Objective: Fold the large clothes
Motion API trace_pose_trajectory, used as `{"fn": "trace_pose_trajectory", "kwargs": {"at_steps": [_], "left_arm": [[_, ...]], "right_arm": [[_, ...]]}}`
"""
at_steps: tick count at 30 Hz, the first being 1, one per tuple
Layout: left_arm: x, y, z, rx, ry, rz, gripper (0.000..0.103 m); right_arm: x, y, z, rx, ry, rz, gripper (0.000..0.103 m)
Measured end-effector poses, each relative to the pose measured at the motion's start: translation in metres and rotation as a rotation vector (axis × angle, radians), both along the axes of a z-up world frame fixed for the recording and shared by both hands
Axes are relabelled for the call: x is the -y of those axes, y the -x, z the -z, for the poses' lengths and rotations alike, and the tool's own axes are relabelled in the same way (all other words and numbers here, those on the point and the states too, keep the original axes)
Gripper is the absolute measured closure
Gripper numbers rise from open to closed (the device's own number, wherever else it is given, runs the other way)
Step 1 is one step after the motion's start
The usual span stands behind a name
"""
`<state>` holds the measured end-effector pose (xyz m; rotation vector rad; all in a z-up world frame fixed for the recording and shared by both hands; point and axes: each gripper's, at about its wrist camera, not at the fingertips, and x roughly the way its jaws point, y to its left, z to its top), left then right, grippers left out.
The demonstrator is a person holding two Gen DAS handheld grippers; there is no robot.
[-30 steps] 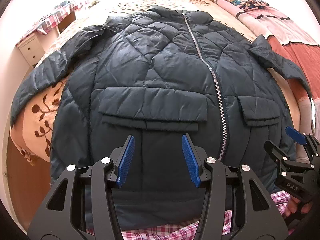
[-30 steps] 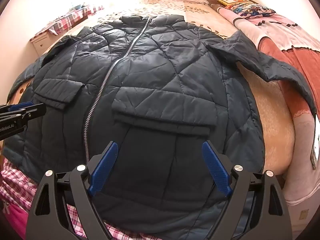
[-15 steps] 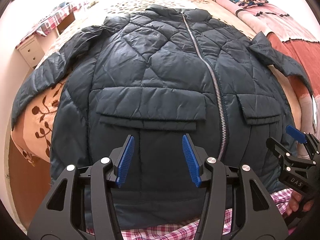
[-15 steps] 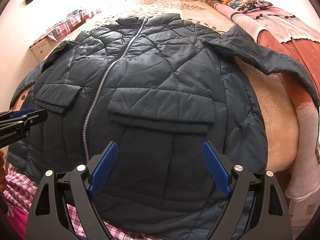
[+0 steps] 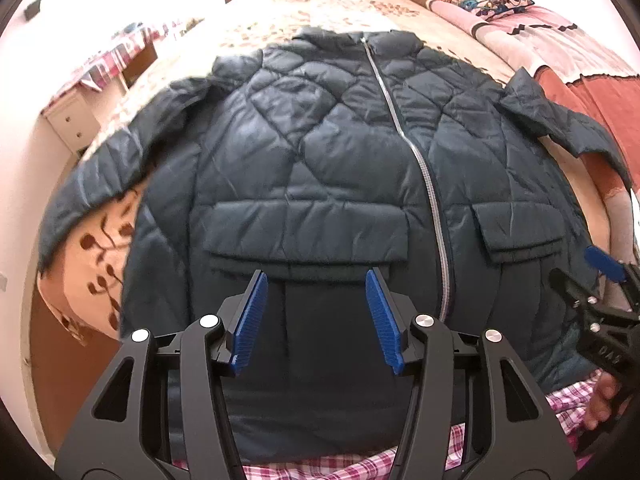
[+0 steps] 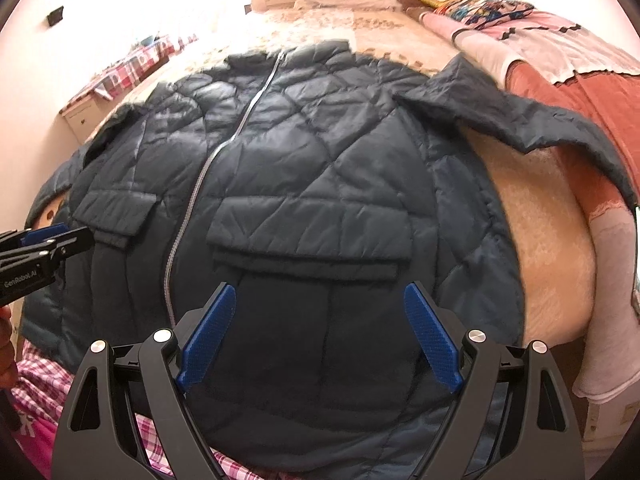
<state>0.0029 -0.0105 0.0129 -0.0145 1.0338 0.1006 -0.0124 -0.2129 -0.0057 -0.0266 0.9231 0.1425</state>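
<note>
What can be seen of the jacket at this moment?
The jacket is dark navy, quilted and puffy, with a slightly shiny shell. It lies front up and spread flat on the bed, collar at the far end, hem nearest the cameras. A silver zipper, closed, runs down the front. A flap pocket sits on each side of it. Both sleeves are spread outward; one reaches onto a pink-red blanket. Neither gripper is gripping it.
</note>
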Motion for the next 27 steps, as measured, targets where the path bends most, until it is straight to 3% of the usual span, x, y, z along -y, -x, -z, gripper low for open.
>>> {"fn": "trace_pose_trajectory", "kwargs": {"at_steps": [7,13,20,24,27], "left_arm": [[0.007,-0.005,-0.017,0.076,-0.036,0.019,0.048],[0.021,-0.017,-0.028,0.103,-0.068,0.055,0.048],[0.028,-0.035,-0.032,0.081,-0.049,0.055,0.048],[0.032,-0.041,-0.03,0.07,-0.048,0.052,0.048],[0.035,-0.045,-0.029,0.06,-0.044,0.049,0.048]], "right_arm": [[0.018,-0.006,-0.002,-0.037,-0.075,0.028,0.019],[0.031,-0.012,-0.011,0.025,-0.059,0.062,0.019],[0.143,-0.046,-0.041,0.092,-0.111,0.344,0.019],[0.221,-0.061,-0.055,0.131,-0.217,0.541,0.025],[0.256,-0.072,-0.055,0.119,-0.321,0.613,0.027]]}}
